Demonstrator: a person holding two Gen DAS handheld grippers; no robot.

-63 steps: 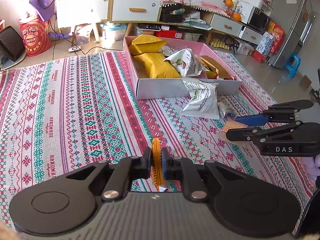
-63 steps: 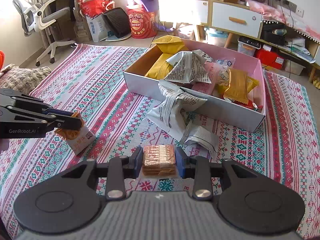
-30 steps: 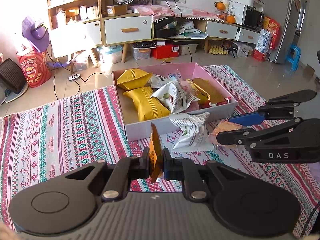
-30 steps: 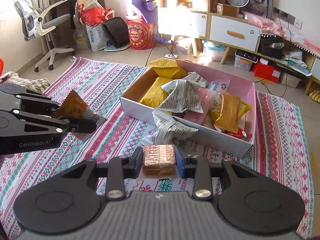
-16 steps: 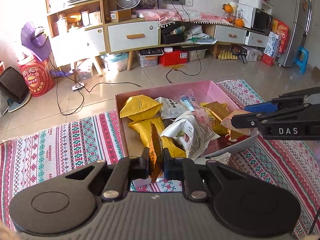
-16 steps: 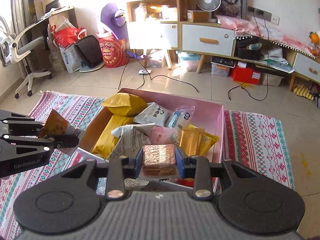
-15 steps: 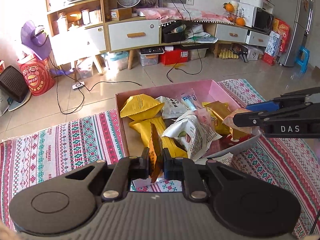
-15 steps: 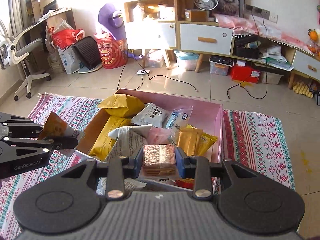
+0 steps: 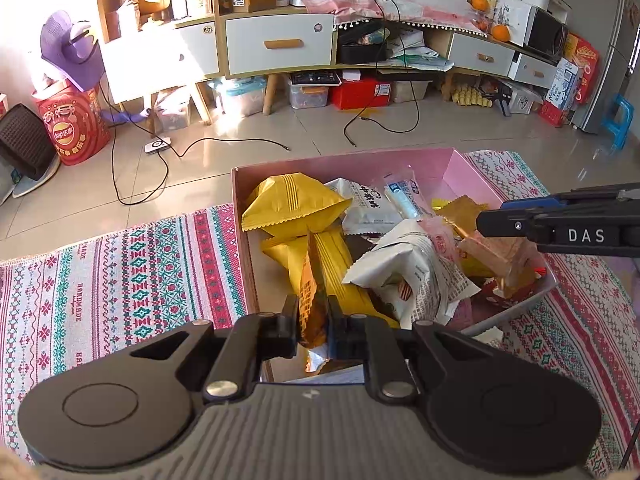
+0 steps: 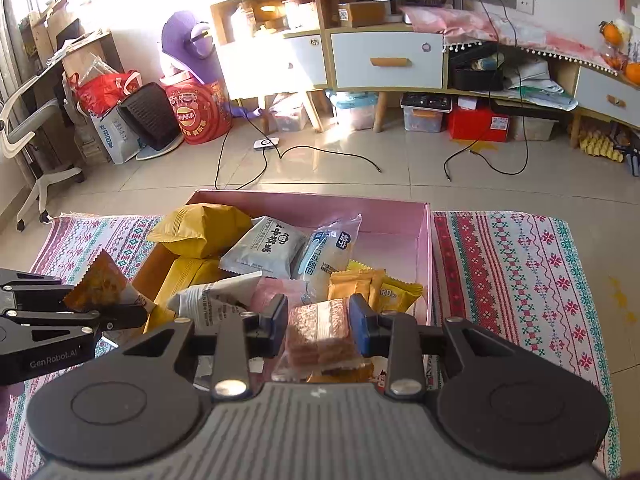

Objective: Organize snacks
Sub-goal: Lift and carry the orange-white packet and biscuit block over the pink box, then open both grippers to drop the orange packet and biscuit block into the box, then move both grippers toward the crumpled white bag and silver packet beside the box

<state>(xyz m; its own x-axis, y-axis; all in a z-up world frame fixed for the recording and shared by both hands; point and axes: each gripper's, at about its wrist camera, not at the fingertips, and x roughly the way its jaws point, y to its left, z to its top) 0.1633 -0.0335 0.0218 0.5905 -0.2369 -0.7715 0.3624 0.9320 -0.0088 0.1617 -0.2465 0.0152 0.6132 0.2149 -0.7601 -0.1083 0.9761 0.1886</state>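
A pink box [image 9: 460, 166] [image 10: 424, 248] on the patterned rug holds several snack packs: yellow bags [image 9: 292, 204], white packs [image 9: 416, 264] and a pale blue one [image 10: 324, 256]. My left gripper [image 9: 313, 322] is shut on an orange snack packet [image 9: 310, 296], held edge-on above the box's near left part. My right gripper [image 10: 318, 326] is shut on a clear-wrapped brown biscuit pack [image 10: 320, 332], held over the box's right side. Each gripper shows in the other's view [image 10: 100, 316] [image 9: 504, 226].
The striped woven rug [image 9: 120, 272] lies under the box. Beyond it are tiled floor with black cables [image 9: 208, 144], a low white cabinet [image 9: 280, 44], storage bins [image 10: 424, 114] and a red drum [image 9: 72, 132]. An office chair [image 10: 28, 140] stands far left.
Both grippers have carried their packets from low over the rug forward and up, to above the open box. The box now sits directly below the fingers.
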